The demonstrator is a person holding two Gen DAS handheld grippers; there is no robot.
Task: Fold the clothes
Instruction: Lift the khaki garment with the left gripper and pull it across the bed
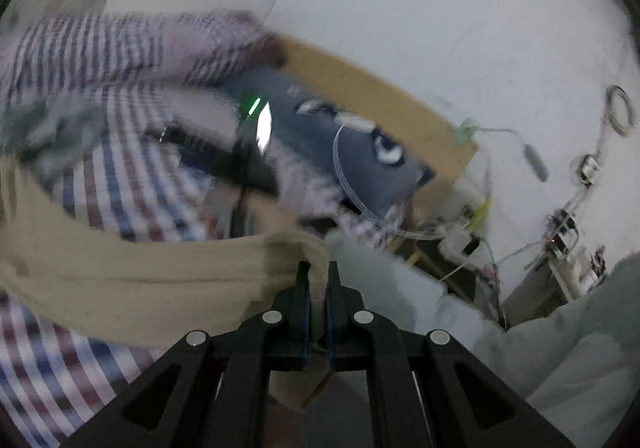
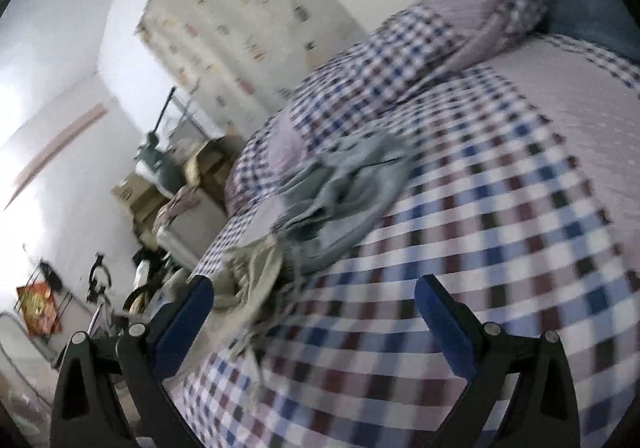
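Note:
My left gripper (image 1: pixel 319 280) is shut on the edge of a beige cloth (image 1: pixel 132 280), which stretches away to the left, lifted above the checked bedspread (image 1: pixel 132 184). A pale grey-blue cloth (image 1: pixel 400 288) lies just right of the fingers. In the right wrist view my right gripper (image 2: pixel 314 302) is open and empty, low over the checked bedspread (image 2: pixel 480 248). A crumpled grey-blue fringed cloth (image 2: pixel 344 188) lies on the bed ahead of it, with a beige fringed cloth (image 2: pixel 256 268) beside it near the left finger (image 2: pixel 188 312).
A dark blue pillow (image 1: pixel 344 136) and a wooden headboard (image 1: pixel 380 88) lie at the bed's far end. A checked pillow (image 2: pixel 460 24) lies at the back right. Cardboard boxes (image 2: pixel 140 192), a fan and clutter stand beyond the bed's edge on the left. Cables hang on the wall (image 1: pixel 580 168).

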